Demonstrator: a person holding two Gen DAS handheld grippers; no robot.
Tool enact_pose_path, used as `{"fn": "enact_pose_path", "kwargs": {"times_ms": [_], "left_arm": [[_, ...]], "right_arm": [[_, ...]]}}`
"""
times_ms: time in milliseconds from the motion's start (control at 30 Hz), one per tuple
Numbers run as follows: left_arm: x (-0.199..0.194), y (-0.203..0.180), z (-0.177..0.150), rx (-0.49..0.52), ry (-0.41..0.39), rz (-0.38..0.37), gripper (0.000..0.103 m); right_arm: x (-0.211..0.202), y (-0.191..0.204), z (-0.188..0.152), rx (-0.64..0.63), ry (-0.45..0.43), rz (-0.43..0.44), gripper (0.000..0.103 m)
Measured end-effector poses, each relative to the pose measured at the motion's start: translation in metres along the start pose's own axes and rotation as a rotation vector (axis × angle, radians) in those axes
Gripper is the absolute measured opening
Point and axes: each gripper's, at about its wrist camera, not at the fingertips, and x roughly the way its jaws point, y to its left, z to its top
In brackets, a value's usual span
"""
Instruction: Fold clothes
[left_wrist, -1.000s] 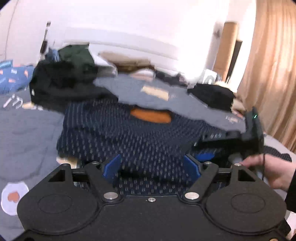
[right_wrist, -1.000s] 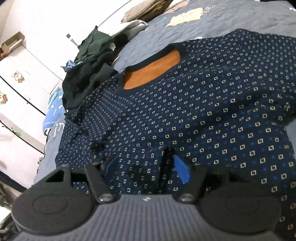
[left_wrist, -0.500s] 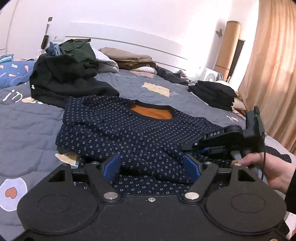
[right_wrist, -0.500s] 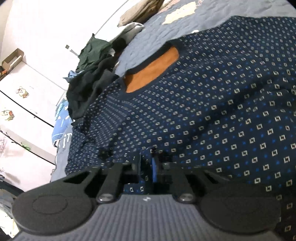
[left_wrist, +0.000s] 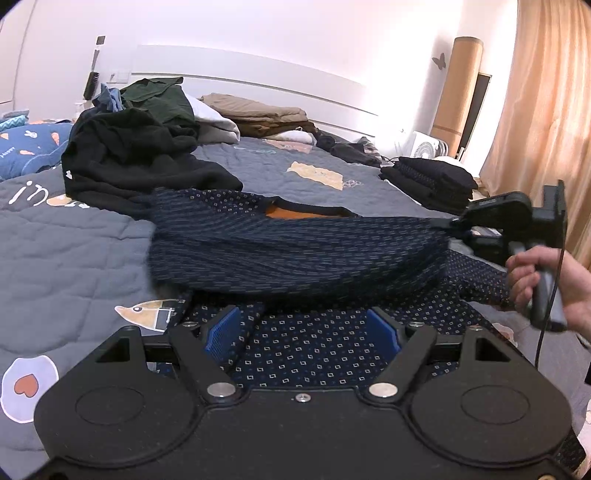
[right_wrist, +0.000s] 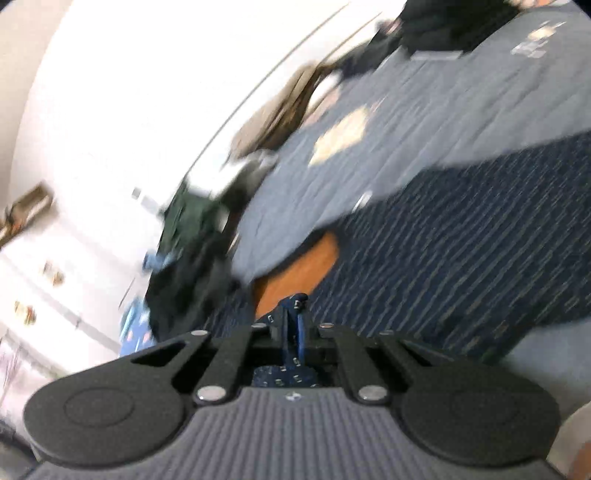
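A navy sweater with small square dots and an orange inner collar lies on the grey bed. My right gripper is shut on a pinch of its fabric and holds it raised at the right, so the cloth stretches off the bed in a blurred band. In the right wrist view the same right gripper has navy cloth clamped between its blue pads, with the sweater spread beyond. My left gripper stands open low over the sweater's near hem, nothing between its fingers.
A heap of black and green clothes sits at the back left, with tan folded clothes behind. A folded dark stack lies at the right edge. A person's hand holds the right gripper's handle. The grey quilt spreads left.
The right gripper closed on the sweater fabric and lifted it up and to the right, pulling the cloth off the bed. The left gripper stayed where it was, open.
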Motion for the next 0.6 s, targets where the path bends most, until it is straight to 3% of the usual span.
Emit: {"fn": "enact_pose_path", "kwargs": {"times_ms": [200, 367, 500, 600], "left_arm": [[0.003, 0.001, -0.001, 0.005, 0.01, 0.013, 0.075], [0.005, 0.0, -0.003, 0.019, 0.021, 0.033, 0.075], [0.004, 0.004, 0.001, 0.052, 0.006, 0.078, 0.075], [0.004, 0.014, 0.006, 0.082, -0.019, 0.129, 0.074]], "right_arm": [[-0.018, -0.037, 0.023, 0.026, -0.11, -0.13, 0.005], [-0.01, -0.051, 0.017, -0.021, -0.119, -0.234, 0.01], [-0.004, -0.042, 0.014, -0.039, -0.03, -0.199, 0.016], [-0.002, -0.023, 0.007, -0.093, 0.01, -0.159, 0.027]]}}
